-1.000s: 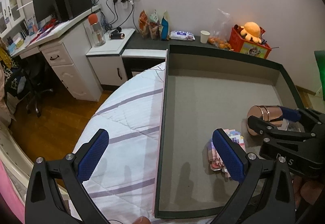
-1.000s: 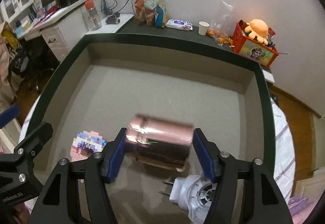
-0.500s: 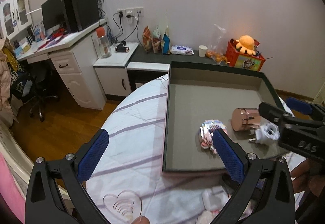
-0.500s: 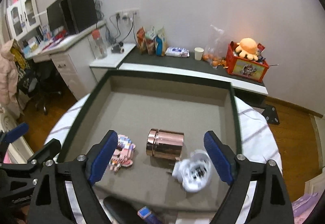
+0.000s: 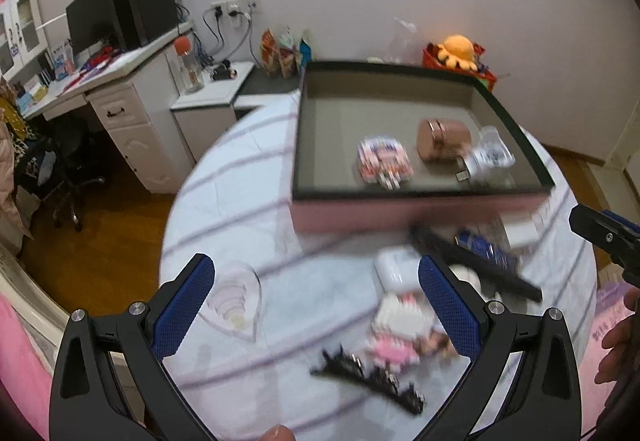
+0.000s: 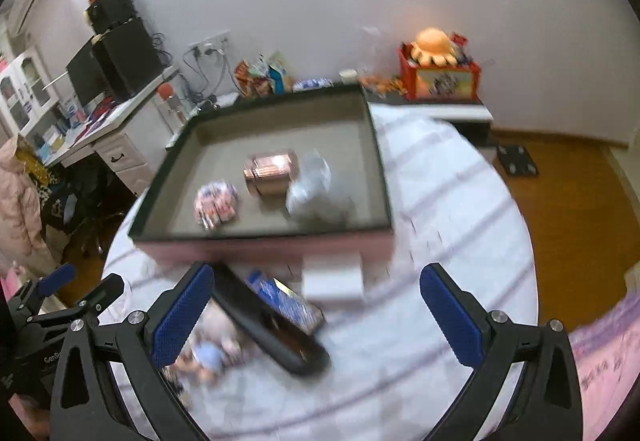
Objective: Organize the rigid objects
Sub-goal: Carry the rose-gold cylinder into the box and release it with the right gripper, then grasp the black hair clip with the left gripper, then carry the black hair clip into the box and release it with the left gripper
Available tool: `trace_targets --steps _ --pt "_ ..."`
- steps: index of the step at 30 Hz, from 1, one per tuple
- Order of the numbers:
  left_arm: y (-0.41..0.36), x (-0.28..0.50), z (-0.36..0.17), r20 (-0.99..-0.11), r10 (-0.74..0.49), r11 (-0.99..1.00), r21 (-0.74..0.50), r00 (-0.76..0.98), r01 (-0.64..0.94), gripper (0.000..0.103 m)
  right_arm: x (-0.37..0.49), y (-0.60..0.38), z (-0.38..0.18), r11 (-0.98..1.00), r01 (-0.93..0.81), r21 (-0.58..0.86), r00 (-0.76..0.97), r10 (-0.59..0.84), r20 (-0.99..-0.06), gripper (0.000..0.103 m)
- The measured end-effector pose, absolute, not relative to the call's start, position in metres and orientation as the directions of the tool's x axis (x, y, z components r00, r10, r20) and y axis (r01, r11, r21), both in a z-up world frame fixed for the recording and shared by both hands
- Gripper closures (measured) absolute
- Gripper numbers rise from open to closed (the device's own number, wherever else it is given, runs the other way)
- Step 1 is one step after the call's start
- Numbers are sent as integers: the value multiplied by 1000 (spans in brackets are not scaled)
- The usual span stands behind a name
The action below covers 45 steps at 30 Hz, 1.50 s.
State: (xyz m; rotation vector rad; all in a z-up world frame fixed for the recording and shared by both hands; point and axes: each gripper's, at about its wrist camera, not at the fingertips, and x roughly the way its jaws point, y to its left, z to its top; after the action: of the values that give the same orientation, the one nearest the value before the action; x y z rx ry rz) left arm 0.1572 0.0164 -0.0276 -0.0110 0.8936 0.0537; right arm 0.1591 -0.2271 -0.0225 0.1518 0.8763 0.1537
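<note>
Beyond both claws, a tray [image 6: 378,169] sits on the striped surface [image 6: 448,201], holding a copper can [image 6: 270,173], a white plug [image 6: 310,185] and a small block toy [image 6: 214,203]. The right claw [image 6: 316,317] is opening wide, empty, above a black remote [image 6: 272,325]. The left claw [image 5: 316,305] gapes, empty.

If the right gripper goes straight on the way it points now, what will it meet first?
Probably the long black remote-like bar lying on the striped tablecloth, just ahead of the right gripper, whose empty jaws are opening. The picture is blurred, so depth is uncertain; it could meet bare cloth beside it.
</note>
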Motion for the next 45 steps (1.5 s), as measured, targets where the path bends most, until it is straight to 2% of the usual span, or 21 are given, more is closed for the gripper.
trace_targets --steps 14,28,35,38,40,42,45 --pt "-6 109 -62 -829 -20 1000 -14 559 15 0 114 -233 -36 974 -74 213 615 213 -759 0" --pt "7 110 -107 -859 13 997 -25 511 -67 2 98 -231 -42 977 -65 204 604 201 -772 0" --pt "18 101 -105 -851 11 997 -31 525 -72 23 101 -225 -47 975 -74 210 590 212 -779 0" --pt "19 102 -104 -844 10 997 -31 536 -68 40 100 -220 -47 974 -88 210 587 221 -779 0" --pt "25 107 -102 -842 6 996 -44 540 -80 65 99 -219 -46 973 -94 209 589 223 -777 0" --pt "34 110 -100 -845 -7 994 -64 535 -88 78 97 -219 -44 974 -93 208 592 222 -775 0" --pt "39 109 -101 -849 -9 995 -61 528 -80 80 97 -220 -44 974 -87 208 593 219 -775 0"
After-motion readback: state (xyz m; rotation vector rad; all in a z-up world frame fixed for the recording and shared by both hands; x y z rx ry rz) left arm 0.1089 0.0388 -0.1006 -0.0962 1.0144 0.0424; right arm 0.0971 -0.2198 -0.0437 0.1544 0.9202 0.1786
